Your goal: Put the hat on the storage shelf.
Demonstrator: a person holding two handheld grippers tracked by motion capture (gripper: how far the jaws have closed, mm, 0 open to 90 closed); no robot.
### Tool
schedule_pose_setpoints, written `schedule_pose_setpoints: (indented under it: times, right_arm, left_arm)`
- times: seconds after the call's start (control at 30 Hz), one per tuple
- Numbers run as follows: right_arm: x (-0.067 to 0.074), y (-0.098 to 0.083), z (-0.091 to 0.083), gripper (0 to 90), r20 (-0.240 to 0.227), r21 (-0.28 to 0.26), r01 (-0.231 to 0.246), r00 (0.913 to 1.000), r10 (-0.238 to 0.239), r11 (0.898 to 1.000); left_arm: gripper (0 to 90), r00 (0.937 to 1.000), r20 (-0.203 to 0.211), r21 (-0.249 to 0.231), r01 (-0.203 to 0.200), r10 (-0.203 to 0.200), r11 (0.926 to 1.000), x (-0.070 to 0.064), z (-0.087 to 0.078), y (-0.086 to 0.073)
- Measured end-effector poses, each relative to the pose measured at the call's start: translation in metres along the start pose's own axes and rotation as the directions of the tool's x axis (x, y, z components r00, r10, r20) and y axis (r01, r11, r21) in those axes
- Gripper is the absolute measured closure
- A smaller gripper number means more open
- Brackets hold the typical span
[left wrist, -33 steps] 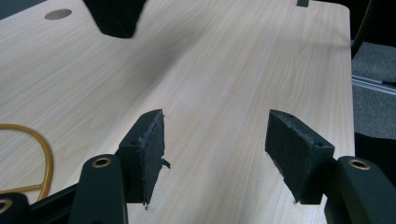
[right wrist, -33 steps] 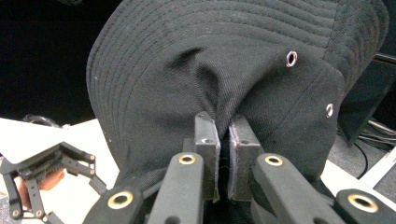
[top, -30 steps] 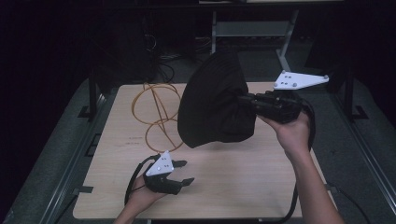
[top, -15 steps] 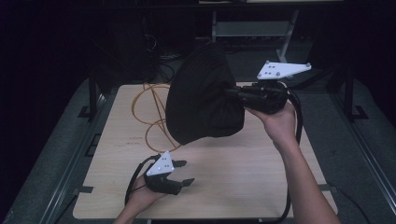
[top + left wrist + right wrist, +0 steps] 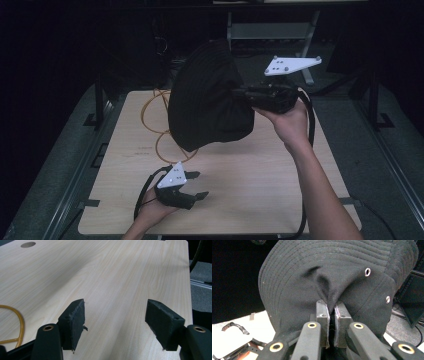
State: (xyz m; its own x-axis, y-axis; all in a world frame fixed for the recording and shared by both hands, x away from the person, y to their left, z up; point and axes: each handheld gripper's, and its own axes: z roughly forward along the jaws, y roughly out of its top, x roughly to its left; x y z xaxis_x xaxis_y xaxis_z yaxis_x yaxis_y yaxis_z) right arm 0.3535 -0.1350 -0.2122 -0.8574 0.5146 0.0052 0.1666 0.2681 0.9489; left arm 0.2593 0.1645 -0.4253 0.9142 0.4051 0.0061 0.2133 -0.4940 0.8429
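Right gripper (image 5: 250, 95) with the pinched black hat (image 5: 207, 97) is now higher and farther back over the table (image 5: 260, 170) than a second ago, closer to the far edge. Hat sits tilted more upright, covering more of the orange cable (image 5: 160, 125). Left gripper (image 5: 197, 185) jaws have just been opening, nothing between them.

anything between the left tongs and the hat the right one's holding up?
Nothing visible. The left tongs sit open low over bare table; the black hat hangs above and beyond them, pinched in the right tongs. The orange cable lies off to the side.
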Motion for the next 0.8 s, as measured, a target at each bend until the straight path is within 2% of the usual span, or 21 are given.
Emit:
schedule_pose_setpoints:
  times: [0.2,0.8]
  right_arm:
    - [0.001,0.007,0.006,84.3,-0.006,0.005,0.006,1.0000,-0.006,1.000]
    - [0.003,0.032,0.029,84.3,-0.029,0.022,0.013,0.9995,-0.012,1.000]
  left_arm:
    - [28.0,1.0000,0.001,0.008,0.002,-0.002,1.0000,0.000,0.001,0.000]
    - [27.7,0.9999,0.010,0.005,-0.007,0.007,1.0000,0.001,0.004,0.000]
